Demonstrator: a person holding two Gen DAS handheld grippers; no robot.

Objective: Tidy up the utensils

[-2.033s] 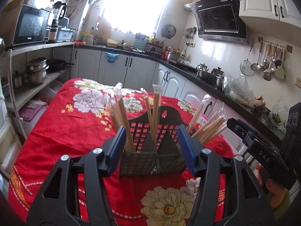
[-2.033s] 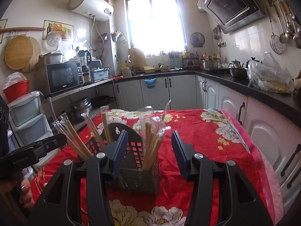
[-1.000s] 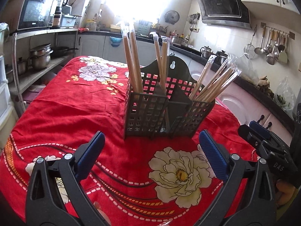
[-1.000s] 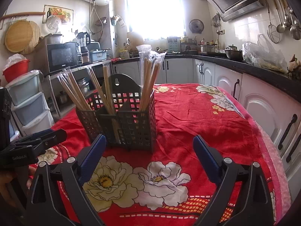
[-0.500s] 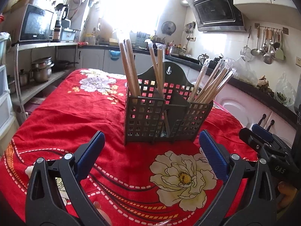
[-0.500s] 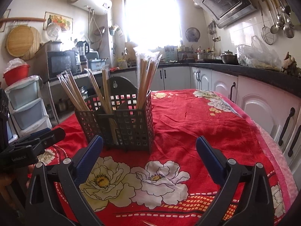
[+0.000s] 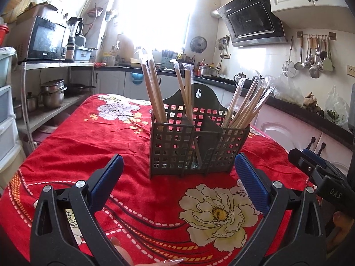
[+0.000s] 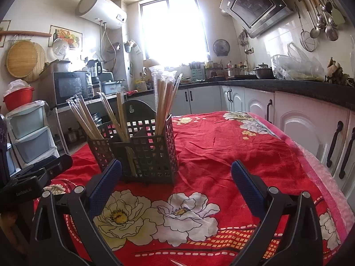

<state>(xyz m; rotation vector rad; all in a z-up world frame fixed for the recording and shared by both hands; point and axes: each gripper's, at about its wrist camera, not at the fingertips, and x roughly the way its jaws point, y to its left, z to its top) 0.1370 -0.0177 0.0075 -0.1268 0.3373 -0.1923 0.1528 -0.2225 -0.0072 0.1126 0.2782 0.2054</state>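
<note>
A dark plastic lattice caddy (image 7: 197, 148) (image 8: 142, 153) with three compartments stands upright on the red flowered tablecloth (image 7: 88, 146). Plastic-wrapped wooden chopsticks (image 7: 154, 93) (image 8: 164, 104) stick up from each compartment. My left gripper (image 7: 178, 177) is open, its blue pads wide apart just in front of the caddy and holding nothing. My right gripper (image 8: 176, 175) is open too, the caddy sitting ahead and left of its centre. The right gripper's black body (image 7: 321, 177) shows at the right edge of the left wrist view, and the left gripper's body (image 8: 33, 177) at the left edge of the right wrist view.
The table's right side runs along white cabinets (image 8: 310, 128) under a dark counter. A metal shelf with pots (image 7: 53, 93) and a microwave (image 7: 46, 40) stands to the left, plastic drawers (image 8: 28, 130) beside it. A fingertip (image 7: 170, 261) shows at the bottom edge.
Two seconds ago both grippers stood close around the caddy. Both opened wide and drew back toward the near table edge. The caddy stays upright on the cloth.
</note>
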